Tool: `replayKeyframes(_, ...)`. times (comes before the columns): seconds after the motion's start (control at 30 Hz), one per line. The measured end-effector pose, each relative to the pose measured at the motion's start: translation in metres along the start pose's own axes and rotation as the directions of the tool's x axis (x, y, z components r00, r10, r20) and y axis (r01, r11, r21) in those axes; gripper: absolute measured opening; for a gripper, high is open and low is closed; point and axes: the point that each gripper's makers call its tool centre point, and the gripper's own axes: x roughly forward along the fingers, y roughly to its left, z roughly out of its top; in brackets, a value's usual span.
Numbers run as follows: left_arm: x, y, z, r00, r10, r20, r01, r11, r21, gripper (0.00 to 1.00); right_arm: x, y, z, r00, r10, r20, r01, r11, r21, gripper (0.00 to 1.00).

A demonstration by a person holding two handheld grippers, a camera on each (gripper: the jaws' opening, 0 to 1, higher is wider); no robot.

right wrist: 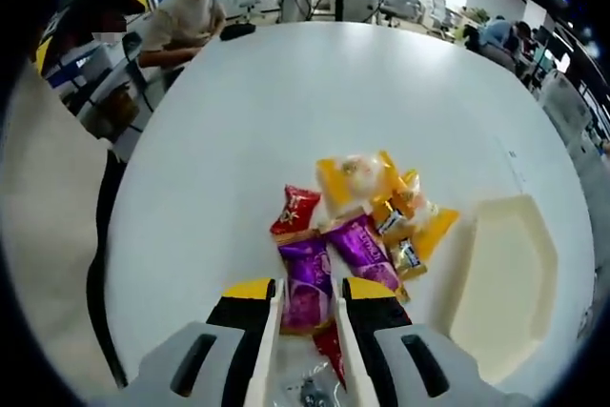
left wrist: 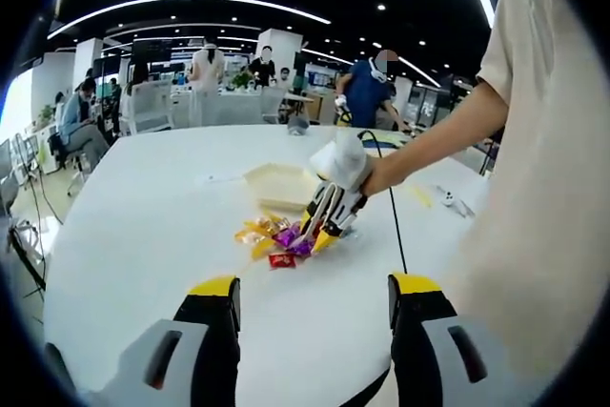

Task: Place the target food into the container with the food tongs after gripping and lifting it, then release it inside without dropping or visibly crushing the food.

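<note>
On the white table [left wrist: 143, 226], the left gripper [left wrist: 313, 316] hangs with jaws wide apart, near the viewer, gripping nothing. Beyond it lies the pile of wrapped snacks [left wrist: 276, 238], just near of the cream container [left wrist: 276, 183]. The right gripper [right wrist: 310, 304] has its jaws closed against a purple packet [right wrist: 307, 283]; the container [right wrist: 500, 269] sits right of the pile.

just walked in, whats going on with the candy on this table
A person holds a gripper in each hand over a white table. The right gripper is down at a pile of wrapped candies, its jaws closed on a purple candy. The cream container beside the pile has no candy in it. The left gripper is open, back from the pile.
</note>
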Motion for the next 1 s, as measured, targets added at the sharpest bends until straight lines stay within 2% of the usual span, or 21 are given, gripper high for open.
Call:
replayKeyframes(0.33, 0.0024, -0.0006, -0.0048, 1.0, -0.011, -0.013, 0.011, 1.0, -0.012, 0.63, 0.0007, -0.001, -0.0005, 1.0, -0.003, 0.005, 0.003, 1.0, 0.02, 0.27)
replayKeyframes(0.57, 0.003, 0.001, -0.0052, 1.0, -0.012, -0.011, 0.012, 1.0, -0.016, 0.63, 0.0031, 0.0012, -0.0015, 0.999, -0.03, -0.026, 0.028, 0.998, -0.06, 0.26)
replayKeyframes(1.0, 0.0012, 0.0002, -0.0074, 1.0, -0.013, -0.01, 0.013, 1.0, -0.013, 0.62, 0.0019, 0.0005, -0.0011, 0.999, -0.039, -0.01, 0.039, 0.999, -0.037, 0.24)
